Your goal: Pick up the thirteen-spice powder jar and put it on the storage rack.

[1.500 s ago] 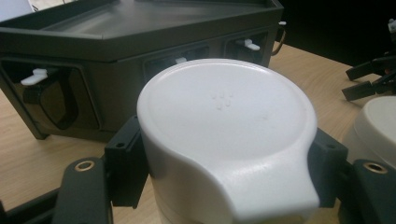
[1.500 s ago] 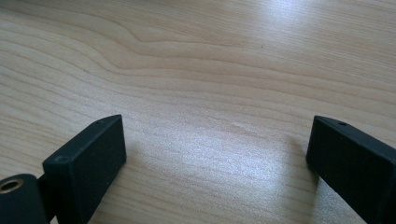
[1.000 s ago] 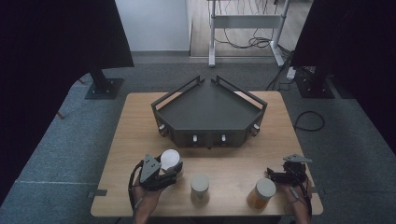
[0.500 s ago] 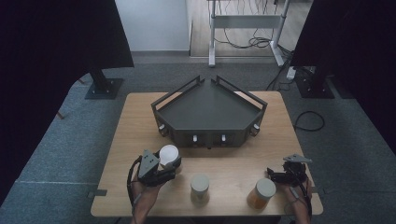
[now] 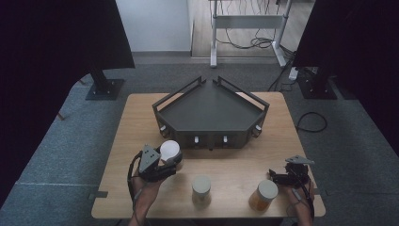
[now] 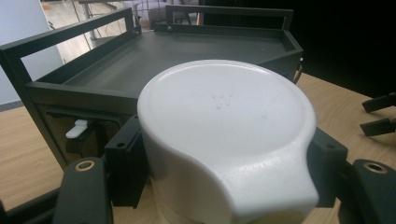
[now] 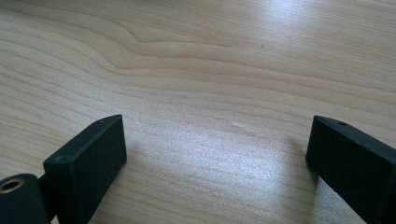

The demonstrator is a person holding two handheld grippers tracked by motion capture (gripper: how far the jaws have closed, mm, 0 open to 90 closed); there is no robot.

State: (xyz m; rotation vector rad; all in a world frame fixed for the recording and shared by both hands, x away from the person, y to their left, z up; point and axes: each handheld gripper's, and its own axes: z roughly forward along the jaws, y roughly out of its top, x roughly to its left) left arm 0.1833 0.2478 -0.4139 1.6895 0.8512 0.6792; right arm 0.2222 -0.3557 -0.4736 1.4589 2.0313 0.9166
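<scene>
Plainly white-lidded jar (image 6: 224, 135) (smooth, round)

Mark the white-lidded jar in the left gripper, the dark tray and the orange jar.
white-lidded jar (image 6: 224, 121), left gripper view, top of its lid
dark tray (image 5: 211, 110), high view, bare floor
orange jar (image 5: 263, 194), high view, its lid
</scene>
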